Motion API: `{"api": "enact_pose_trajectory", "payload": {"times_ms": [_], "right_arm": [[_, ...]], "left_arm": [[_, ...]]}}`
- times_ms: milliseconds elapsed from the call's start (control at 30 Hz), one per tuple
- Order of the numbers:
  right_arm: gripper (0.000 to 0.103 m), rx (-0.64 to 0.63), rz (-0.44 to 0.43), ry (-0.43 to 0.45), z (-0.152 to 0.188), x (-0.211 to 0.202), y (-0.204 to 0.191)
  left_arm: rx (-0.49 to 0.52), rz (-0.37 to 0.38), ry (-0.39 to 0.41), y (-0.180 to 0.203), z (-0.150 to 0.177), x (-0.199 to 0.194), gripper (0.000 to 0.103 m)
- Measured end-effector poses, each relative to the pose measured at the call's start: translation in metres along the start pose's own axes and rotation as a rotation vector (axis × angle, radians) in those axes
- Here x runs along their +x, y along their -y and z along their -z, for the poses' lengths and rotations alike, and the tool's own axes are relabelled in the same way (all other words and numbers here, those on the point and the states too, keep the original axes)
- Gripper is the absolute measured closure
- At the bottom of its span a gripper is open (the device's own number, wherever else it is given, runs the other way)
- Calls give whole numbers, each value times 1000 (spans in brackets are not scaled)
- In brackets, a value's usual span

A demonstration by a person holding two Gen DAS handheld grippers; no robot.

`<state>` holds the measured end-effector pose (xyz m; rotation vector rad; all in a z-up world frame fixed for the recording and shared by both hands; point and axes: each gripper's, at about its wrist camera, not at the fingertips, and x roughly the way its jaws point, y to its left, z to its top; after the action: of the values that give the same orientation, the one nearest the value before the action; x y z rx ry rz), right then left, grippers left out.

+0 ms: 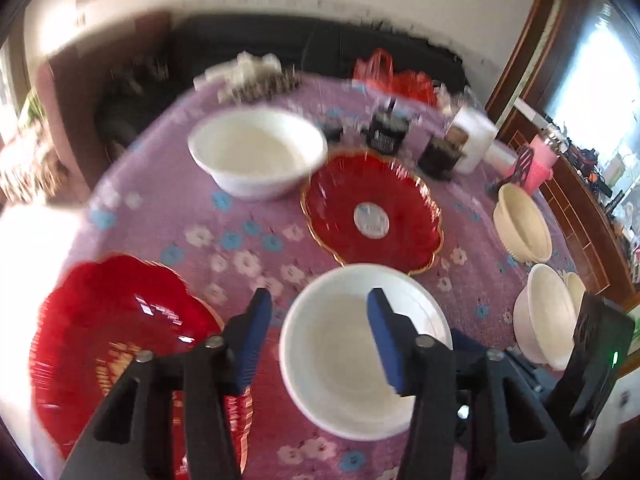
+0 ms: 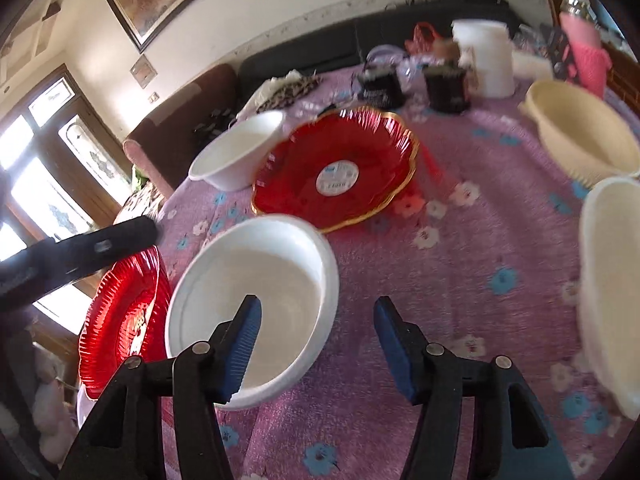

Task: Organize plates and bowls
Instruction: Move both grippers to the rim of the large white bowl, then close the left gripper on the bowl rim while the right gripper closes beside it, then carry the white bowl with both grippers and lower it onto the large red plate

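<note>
**Both grippers open over the near white bowl, nothing yet held**

The near white bowl (image 1: 362, 350) sits upright on the worktop (image 1: 248, 240), right below the left gripper (image 1: 320, 336), whose jaws are spread wide with one blue pad over the bowl's inside and the other just outside its rim. It grips nothing. The right gripper (image 2: 318, 344) is equally wide open and empty, one pad above the same bowl's rim.

This looks like the approach step: picking a bowl to stack. The next move probably calls for lowering one pad inside the wall and closing on the rim.

Around it, a red plate (image 1: 120, 356) lies close on the left, a gold-edged red plate (image 1: 374, 212) just behind, nearly touching, and a second white bowl (image 1: 256, 154) beyond. Cream bowls (image 1: 536, 312) crowd the worktop's right edge. Free cloth lies mainly between the bowl and those cream bowls.
</note>
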<state>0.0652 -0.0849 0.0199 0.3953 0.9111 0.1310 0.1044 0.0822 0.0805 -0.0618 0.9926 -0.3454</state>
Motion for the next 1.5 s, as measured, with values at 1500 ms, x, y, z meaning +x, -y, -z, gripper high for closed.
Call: {"api": "enact_pose_trajectory", "payload": {"times_ms": [1500], "right_arm": [[82, 16, 97, -21, 12, -5, 22]], "left_arm": [[9, -90, -116, 40, 64, 38, 88]]}}
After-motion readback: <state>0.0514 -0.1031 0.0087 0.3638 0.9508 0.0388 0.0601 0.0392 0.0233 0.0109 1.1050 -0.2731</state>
